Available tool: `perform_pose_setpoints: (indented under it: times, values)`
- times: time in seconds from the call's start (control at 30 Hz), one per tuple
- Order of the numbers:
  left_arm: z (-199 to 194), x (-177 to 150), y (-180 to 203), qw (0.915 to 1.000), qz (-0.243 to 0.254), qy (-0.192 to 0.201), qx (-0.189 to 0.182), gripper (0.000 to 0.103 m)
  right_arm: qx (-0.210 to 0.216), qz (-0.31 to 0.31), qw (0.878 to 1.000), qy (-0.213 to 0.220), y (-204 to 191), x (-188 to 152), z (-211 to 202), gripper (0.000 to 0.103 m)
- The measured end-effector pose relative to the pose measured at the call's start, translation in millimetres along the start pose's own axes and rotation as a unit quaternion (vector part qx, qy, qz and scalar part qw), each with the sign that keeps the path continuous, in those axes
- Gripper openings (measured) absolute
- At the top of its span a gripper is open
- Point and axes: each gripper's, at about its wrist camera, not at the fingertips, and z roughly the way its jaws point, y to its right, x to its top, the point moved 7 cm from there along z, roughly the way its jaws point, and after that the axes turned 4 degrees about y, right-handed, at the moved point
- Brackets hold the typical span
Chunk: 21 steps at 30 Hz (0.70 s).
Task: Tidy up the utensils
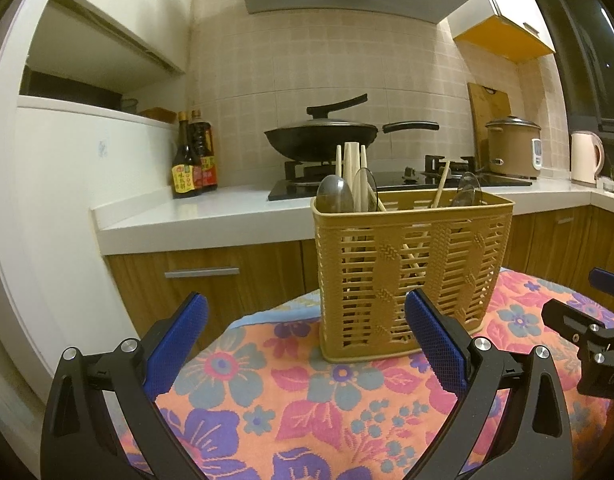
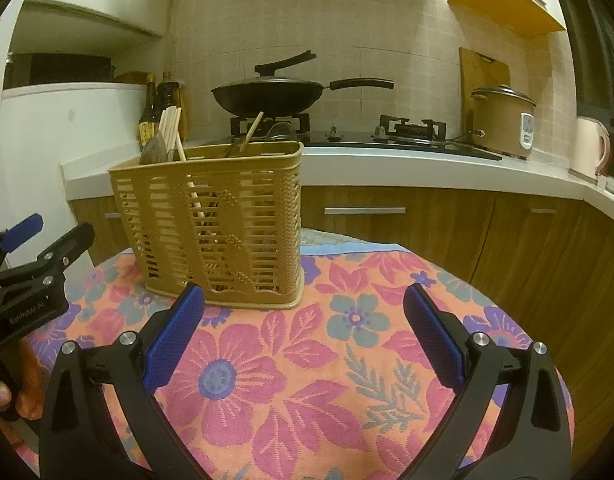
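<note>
A kitchen counter [image 1: 227, 216] runs across the middle of both views, carrying a gas hob [image 2: 403, 136] with a lidded black wok [image 1: 321, 136] at centre, two sauce bottles [image 1: 193, 160] to the left and a brown rice cooker [image 1: 513, 146] with a pale kettle [image 1: 585, 158] to the right. In the foreground, a floral cloth [image 2: 307, 360] in pink, orange and purple covers a rounded table. On it stands the tan slatted utensil basket [image 1: 411, 276], right of centre in the left wrist view and left of centre in the right wrist view. The basket holds wooden chopsticks [image 1: 353, 172] and what appear to be dark spoons [image 1: 334, 196], though dim light blurs them. The left gripper [image 1: 307, 336] hangs just before the basket, its blue-padded fingers spread wide and holding nothing. The right gripper [image 2: 305, 332] is likewise spread and empty, over bare cloth to the right of the basket.
</note>
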Motion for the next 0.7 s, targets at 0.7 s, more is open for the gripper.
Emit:
perform_pose_setpoints:
  times: [0.7]
  values:
    - [2.5,-0.5,0.7,1.0000,0.002,-0.006,-0.001,0.095,0.002,0.002,1.000,-0.014,0.0,-3.5,6.2,0.095]
